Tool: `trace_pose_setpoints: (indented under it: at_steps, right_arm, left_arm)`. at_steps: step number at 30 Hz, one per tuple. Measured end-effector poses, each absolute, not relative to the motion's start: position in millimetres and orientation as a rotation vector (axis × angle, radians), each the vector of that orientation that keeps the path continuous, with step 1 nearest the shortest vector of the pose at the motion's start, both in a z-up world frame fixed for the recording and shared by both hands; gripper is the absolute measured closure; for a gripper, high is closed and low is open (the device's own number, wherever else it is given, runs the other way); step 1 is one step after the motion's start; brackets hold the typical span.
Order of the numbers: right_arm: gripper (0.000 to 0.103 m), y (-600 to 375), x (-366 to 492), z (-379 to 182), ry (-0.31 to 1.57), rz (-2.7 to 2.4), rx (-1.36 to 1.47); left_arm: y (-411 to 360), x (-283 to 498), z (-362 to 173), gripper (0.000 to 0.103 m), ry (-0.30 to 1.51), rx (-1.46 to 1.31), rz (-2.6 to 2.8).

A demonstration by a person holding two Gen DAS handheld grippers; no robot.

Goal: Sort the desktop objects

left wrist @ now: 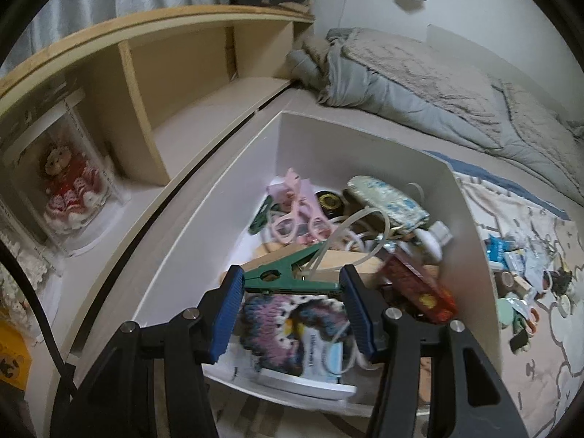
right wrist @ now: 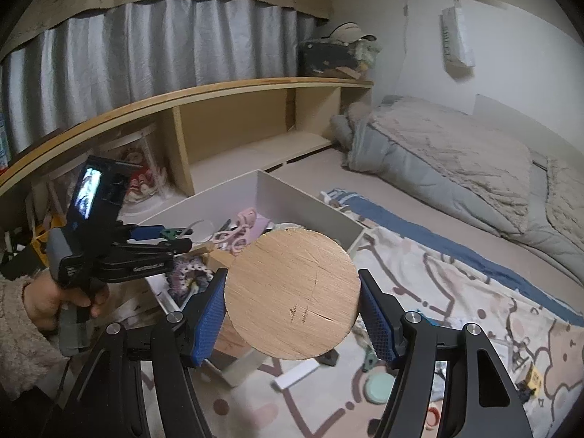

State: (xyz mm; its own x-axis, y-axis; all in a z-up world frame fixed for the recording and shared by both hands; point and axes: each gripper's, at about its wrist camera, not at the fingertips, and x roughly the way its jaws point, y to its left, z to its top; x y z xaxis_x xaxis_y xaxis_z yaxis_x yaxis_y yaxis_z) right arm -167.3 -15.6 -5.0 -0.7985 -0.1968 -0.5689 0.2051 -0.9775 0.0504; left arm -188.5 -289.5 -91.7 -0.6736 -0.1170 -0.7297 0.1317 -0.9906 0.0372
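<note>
Left wrist view: the left gripper [left wrist: 292,284] pinches a green clip [left wrist: 288,273] over the white box [left wrist: 463,219], already crowded with sorted bits. The right gripper [right wrist: 292,299] clamps a wooden disc [right wrist: 292,292] beside the box; clutter [left wrist: 529,273] outside it remains, so sorting looks partway done.

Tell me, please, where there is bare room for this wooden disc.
Bare: the far corner of the white box, behind the pink scissors; the strip between box and grey duvet. Crowded: the box's near half, the patterned blanket beside it.
</note>
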Motion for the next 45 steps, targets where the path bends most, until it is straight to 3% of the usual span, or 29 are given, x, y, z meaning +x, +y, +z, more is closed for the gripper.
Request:
trace_pose_setpoints:
  at_steps: [7, 11, 16, 29, 32, 39, 45]
  right_arm:
    - [0.034, -34.6, -185.7, -9.9, 0.053, -2.754, 0.904]
    - [0.034, -36.4, -197.9, -13.1, 0.038, -2.749, 0.915]
    - [0.034, -36.2, -215.2, -19.9, 0.012, -2.746, 0.941]
    - [0.034, -41.4, -272.7, -26.7, -0.047, -2.733, 0.982]
    - [0.034, -44.0, -288.5, -26.7, -0.056, -2.733, 0.991]
    - [0.034, -58.6, -332.4, -32.3, -0.033, -2.708, 1.046]
    - [0.034, -71.7, -364.8, -50.0, -0.085, -2.650, 1.136]
  left_arm:
    - [-293.1, -194.8, -99.8, 0.049, -0.004, 1.224, -2.726]
    - [-287.4, -197.1, -108.5, 0.034, -0.092, 1.251, -2.720]
    - [-284.3, -198.8, -109.5, 0.034, -0.160, 1.247, -2.738]
    - [-279.6, -195.5, -96.8, 0.033, -0.151, 1.234, -2.849]
    - [-282.0, -189.0, -93.8, 0.023, -0.124, 1.177, -2.891]
    - [-285.8, -179.2, -102.5, 0.022, -0.121, 1.183, -2.931]
    - [-289.1, -175.1, -109.3, 0.014, -0.094, 1.166, -2.962]
